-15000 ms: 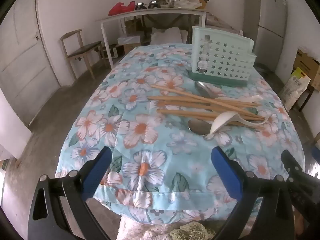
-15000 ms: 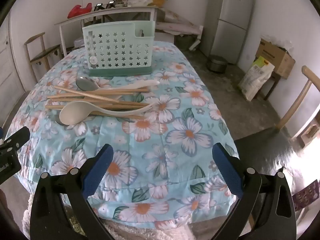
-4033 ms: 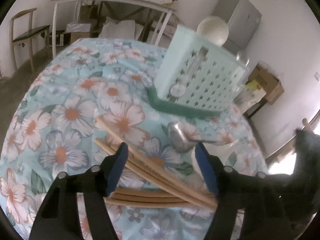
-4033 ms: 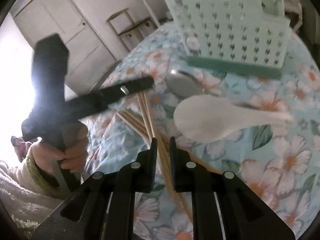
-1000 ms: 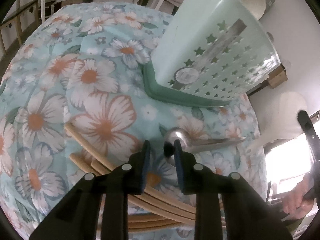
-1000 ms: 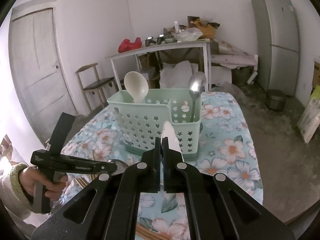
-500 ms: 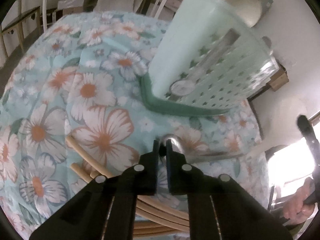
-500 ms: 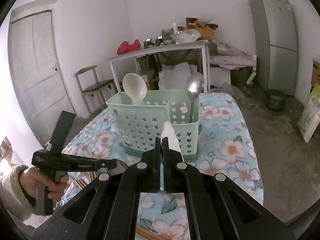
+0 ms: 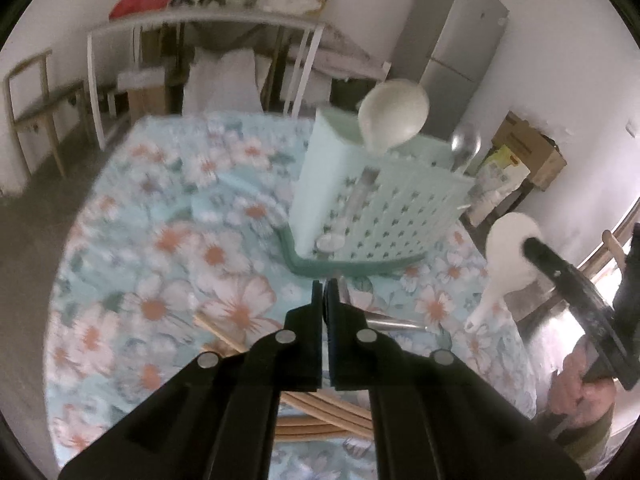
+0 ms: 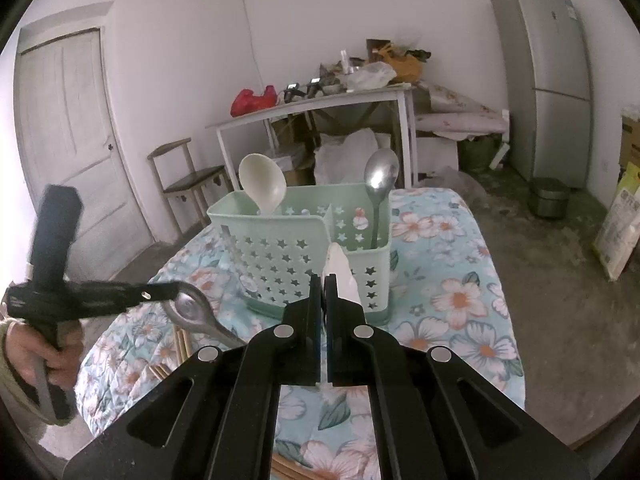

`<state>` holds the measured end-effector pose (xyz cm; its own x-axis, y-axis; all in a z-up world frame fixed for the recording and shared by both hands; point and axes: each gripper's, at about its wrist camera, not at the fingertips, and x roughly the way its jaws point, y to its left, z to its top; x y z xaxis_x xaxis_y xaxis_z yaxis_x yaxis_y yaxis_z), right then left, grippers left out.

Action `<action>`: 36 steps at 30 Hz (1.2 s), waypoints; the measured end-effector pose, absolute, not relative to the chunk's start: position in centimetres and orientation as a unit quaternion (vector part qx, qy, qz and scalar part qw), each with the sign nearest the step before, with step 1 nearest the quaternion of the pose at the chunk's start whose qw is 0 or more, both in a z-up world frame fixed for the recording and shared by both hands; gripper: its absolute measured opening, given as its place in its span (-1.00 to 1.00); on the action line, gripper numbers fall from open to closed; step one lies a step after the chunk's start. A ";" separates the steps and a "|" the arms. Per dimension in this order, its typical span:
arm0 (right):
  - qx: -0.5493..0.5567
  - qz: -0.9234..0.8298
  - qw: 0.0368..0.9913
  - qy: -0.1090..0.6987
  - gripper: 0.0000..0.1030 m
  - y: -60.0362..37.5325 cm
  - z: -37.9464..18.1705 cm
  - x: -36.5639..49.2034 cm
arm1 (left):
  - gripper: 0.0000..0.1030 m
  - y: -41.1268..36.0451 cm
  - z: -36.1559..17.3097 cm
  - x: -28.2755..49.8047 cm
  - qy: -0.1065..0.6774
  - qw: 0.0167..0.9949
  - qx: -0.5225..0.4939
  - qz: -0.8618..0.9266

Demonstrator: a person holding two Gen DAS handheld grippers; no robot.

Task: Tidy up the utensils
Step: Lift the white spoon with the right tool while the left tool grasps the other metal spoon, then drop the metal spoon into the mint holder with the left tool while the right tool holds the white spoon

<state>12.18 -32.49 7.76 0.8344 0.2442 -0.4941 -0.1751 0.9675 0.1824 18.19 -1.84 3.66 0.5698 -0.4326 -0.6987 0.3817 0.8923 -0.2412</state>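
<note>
A mint-green utensil caddy (image 10: pixel 304 256) (image 9: pixel 380 216) stands on the floral table. It holds a cream ladle (image 10: pixel 262 184) (image 9: pixel 394 114) in its left part and a metal spoon (image 10: pixel 380 178) in its right part. My left gripper (image 9: pixel 325 286) is shut on a second metal spoon (image 10: pixel 192 312) and holds it lifted above the table. My right gripper (image 10: pixel 325 280) is shut on a white ceramic spoon (image 10: pixel 340 268) (image 9: pixel 506 256), held up in front of the caddy. Several wooden chopsticks (image 9: pixel 320 408) lie on the cloth below my left gripper.
The table has a floral cloth (image 10: pixel 460 300). Behind it stand a white side table (image 10: pixel 320 108) with clutter, a wooden chair (image 10: pixel 188 172), a door (image 10: pixel 68 140) and a fridge (image 10: pixel 548 80). Bags and boxes (image 9: pixel 528 152) sit on the floor at the right.
My left gripper has closed on the metal spoon and lifted it off the cloth. My right gripper keeps the white spoon raised, nearly still.
</note>
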 end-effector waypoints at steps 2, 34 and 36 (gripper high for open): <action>0.064 0.110 0.955 0.266 -0.99 -32.5 7.8 12.2 | -0.98 -1.4 4.7 17.7 0.387 0.892 -0.030 -0.230; 0.060 0.116 0.954 0.271 -0.99 -32.0 7.7 12.6 | -0.97 -4.1 13.3 20.2 0.175 0.962 0.179 -0.112; 0.059 0.116 0.954 0.271 -0.99 -31.9 7.7 12.6 | -0.96 -4.9 12.8 20.9 0.181 0.959 0.184 -0.118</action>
